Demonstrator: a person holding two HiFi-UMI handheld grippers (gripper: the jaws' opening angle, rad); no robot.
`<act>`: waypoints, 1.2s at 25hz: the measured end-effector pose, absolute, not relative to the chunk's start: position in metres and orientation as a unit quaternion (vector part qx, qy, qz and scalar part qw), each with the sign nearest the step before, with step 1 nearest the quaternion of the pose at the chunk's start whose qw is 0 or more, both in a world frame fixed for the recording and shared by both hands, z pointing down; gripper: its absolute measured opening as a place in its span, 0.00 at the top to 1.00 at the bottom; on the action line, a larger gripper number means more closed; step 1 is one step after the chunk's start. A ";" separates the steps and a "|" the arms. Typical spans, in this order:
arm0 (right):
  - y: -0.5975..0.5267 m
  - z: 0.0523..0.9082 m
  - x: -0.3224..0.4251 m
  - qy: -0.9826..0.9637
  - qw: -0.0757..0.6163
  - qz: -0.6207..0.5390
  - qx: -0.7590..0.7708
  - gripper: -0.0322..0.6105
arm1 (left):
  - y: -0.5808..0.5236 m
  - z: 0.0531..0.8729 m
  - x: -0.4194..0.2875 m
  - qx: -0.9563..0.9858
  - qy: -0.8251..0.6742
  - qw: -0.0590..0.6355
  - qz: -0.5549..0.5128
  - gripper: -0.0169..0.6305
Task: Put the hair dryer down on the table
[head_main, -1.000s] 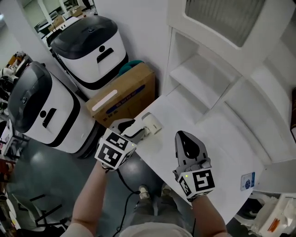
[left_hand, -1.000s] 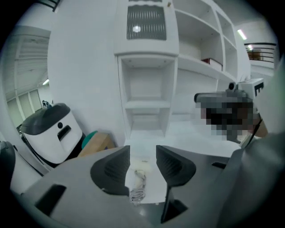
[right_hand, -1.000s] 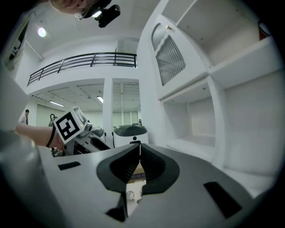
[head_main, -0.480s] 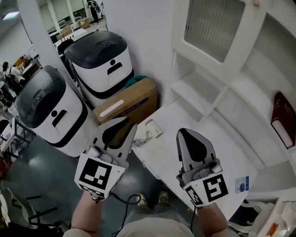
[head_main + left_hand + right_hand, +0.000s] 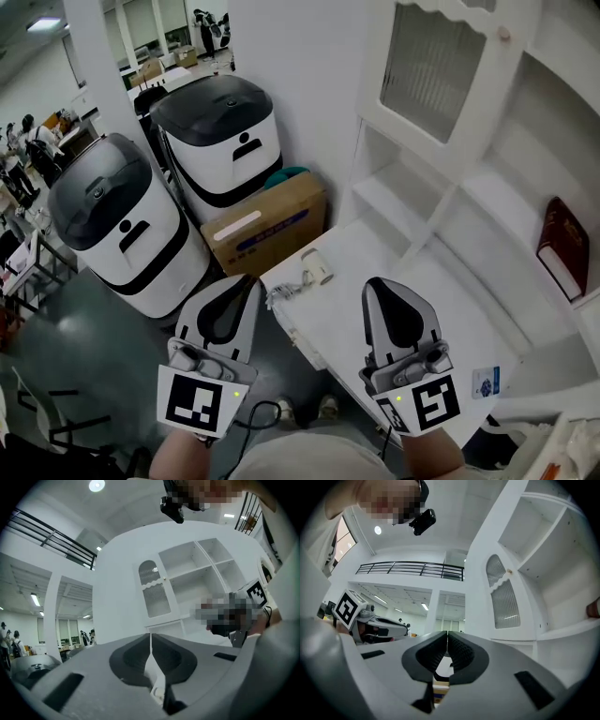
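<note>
The white hair dryer (image 5: 314, 266) lies on the near left corner of the white table (image 5: 330, 321), its cord (image 5: 281, 292) bunched beside it. My left gripper (image 5: 247, 280) hangs in the air in front of the table's left corner, apart from the dryer. Its jaws have just been closing with nothing between them, and in the left gripper view the left gripper (image 5: 151, 637) is shut and empty. My right gripper (image 5: 371, 282) is held above the table's near edge, to the right of the dryer. In its own view the right gripper (image 5: 447, 635) is shut and empty.
Two white machines with dark lids (image 5: 223, 127) (image 5: 112, 216) and a cardboard box (image 5: 267, 222) stand left of the table. A white shelf cabinet (image 5: 441, 164) rises behind it, with a red book (image 5: 562, 246) on a shelf. A small blue card (image 5: 485, 382) lies near the table's right edge.
The left gripper let go of the hair dryer, which stays on the table, then drew back toward me, rose and closed its jaws. The right gripper rose and drew back too.
</note>
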State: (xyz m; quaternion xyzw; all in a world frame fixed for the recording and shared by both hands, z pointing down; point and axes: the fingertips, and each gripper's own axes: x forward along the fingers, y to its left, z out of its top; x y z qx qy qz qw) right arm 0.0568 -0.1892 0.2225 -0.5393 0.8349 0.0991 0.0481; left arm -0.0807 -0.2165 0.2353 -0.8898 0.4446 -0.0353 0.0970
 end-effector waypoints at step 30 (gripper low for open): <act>-0.151 0.262 0.041 0.861 0.026 0.058 -0.504 0.92 | -0.170 0.280 -0.085 -0.864 0.495 0.080 -0.051 0.95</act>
